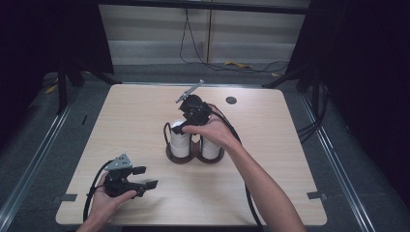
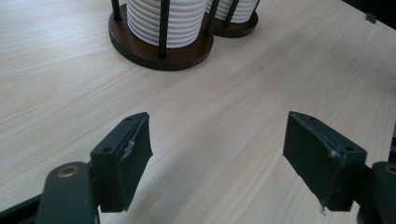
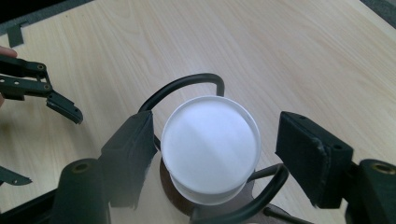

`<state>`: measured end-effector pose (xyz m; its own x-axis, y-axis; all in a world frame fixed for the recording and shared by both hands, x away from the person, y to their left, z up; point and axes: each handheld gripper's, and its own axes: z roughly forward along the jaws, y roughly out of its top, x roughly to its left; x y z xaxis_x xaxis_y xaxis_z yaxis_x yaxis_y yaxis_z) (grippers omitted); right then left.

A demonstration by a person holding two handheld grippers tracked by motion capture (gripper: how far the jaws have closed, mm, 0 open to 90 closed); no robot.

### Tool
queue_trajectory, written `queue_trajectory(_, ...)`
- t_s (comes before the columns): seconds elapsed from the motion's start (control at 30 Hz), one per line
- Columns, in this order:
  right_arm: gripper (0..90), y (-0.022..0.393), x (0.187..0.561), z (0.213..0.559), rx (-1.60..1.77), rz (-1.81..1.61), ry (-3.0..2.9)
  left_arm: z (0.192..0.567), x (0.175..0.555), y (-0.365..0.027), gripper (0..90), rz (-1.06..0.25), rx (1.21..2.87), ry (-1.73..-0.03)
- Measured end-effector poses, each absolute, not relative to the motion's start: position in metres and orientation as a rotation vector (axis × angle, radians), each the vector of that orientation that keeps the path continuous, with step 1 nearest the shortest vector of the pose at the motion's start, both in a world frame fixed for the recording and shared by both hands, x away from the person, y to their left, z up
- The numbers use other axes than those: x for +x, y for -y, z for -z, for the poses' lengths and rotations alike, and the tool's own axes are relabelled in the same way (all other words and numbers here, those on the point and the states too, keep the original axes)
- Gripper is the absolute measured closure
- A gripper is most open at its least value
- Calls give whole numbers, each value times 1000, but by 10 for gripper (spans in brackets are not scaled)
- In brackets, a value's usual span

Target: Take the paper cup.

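Right gripper view: right gripper (image 3: 212,140) is straddling the left cup stack (image 3: 210,144), jaws spread, no contact; closing off-centre risks tipping the wire holder (image 3: 187,88).

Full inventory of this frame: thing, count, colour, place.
cup stacks: two, white, ribbed, upright side by side at table centre
holder: one, dark brown double round base with black wire posts, around the stacks
table: one, light wood
grommet: one, dark, round, far side of the tabletop
left gripper: black, near left of table, jaws open, nothing between them
right gripper: black, above the left-hand stack, jaws open either side of its top, pads apart from it
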<state>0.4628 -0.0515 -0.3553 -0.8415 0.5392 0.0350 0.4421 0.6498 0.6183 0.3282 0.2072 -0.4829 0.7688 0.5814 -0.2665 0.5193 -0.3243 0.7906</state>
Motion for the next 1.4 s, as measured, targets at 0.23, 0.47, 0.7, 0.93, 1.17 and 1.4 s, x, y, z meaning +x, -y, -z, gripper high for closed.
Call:
queue_trajectory(0.23,291,46,465,359,804,-894,-2750,483,328,-207,233,-81,1991,-827)
queue_trajectory(0.47,297,43,470,363,812,-832,-2789,484,329,-206,233,-68,1993,-826)
queue_trajectory(0.7,307,41,472,368,792,-780,-2820,483,328,-206,233,-74,1992,-826)
queue_trajectory(0.93,335,38,472,373,785,-764,-2837,483,328,-206,232,-74,1993,-825)
queue_trajectory(1.17,336,39,473,373,785,-772,-2838,483,328,-207,232,-80,1992,-828)
queue_trajectory(1.4,314,36,471,374,778,-739,-2823,483,328,-207,232,-85,1997,-833)
